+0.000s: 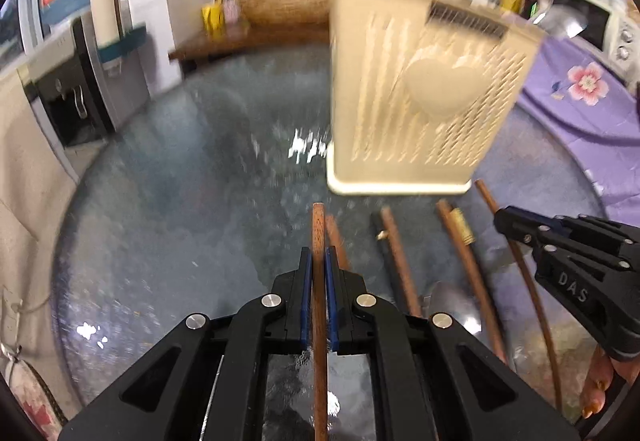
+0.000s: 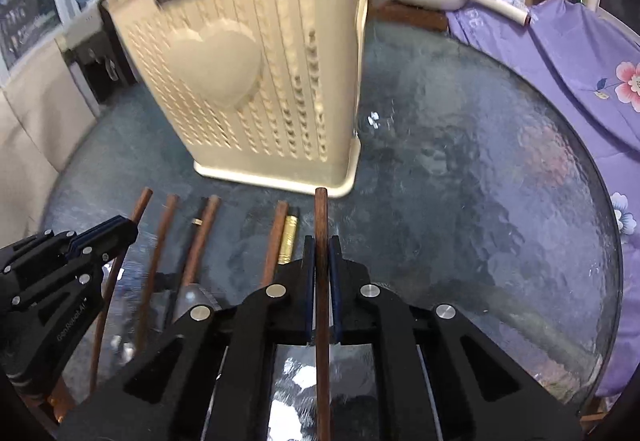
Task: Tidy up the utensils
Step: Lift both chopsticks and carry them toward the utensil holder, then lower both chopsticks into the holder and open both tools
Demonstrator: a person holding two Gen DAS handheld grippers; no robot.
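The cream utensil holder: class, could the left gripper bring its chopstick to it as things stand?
Probably yes. The left gripper is shut on a wooden chopstick, and bare glass table lies between it and the cream utensil holder; the holder's top opening isn't visible.

The utensil holder (image 1: 424,81) stands on the tabletop (image 1: 180,201) in the upper right of the left wrist view. Before it, utensil handles (image 1: 464,261) lie side by side on the tabletop. The left tool (image 1: 319,273) sits at lower centre, the right tool (image 1: 500,219) at right edge.
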